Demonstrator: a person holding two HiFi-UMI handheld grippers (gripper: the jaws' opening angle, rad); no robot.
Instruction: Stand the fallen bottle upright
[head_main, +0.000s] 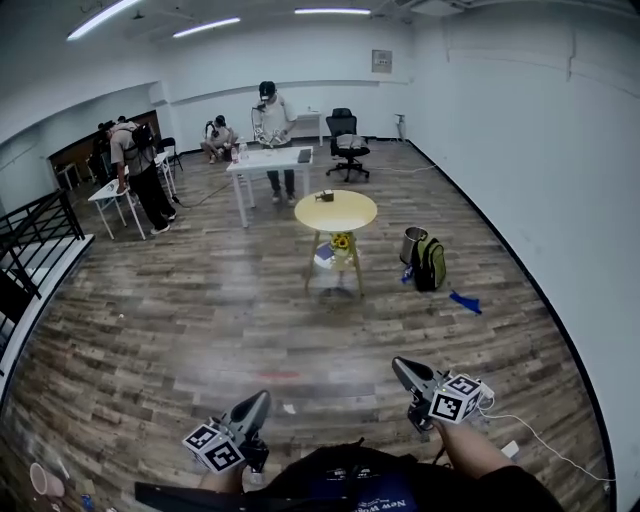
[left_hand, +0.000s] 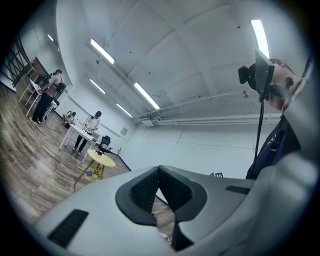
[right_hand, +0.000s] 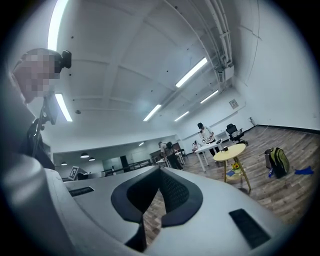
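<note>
I cannot make out a fallen bottle in any view. A round yellow table (head_main: 336, 212) stands mid-room with a small dark object (head_main: 324, 196) on top and sunflowers (head_main: 342, 241) on its lower shelf. My left gripper (head_main: 262, 398) and right gripper (head_main: 398, 365) are held low at the bottom of the head view, far from the table, both pointing towards it. In the left gripper view the left gripper (left_hand: 159, 169) has its jaws together with nothing between them. In the right gripper view the right gripper (right_hand: 160, 170) is likewise shut and empty.
A green backpack (head_main: 430, 262) and a grey bin (head_main: 411, 243) sit on the floor right of the yellow table, and a blue scrap (head_main: 465, 301) lies nearer. Behind are a white table (head_main: 270, 160) with a person (head_main: 270, 115), an office chair (head_main: 346, 143), and a black railing (head_main: 30, 235) at left.
</note>
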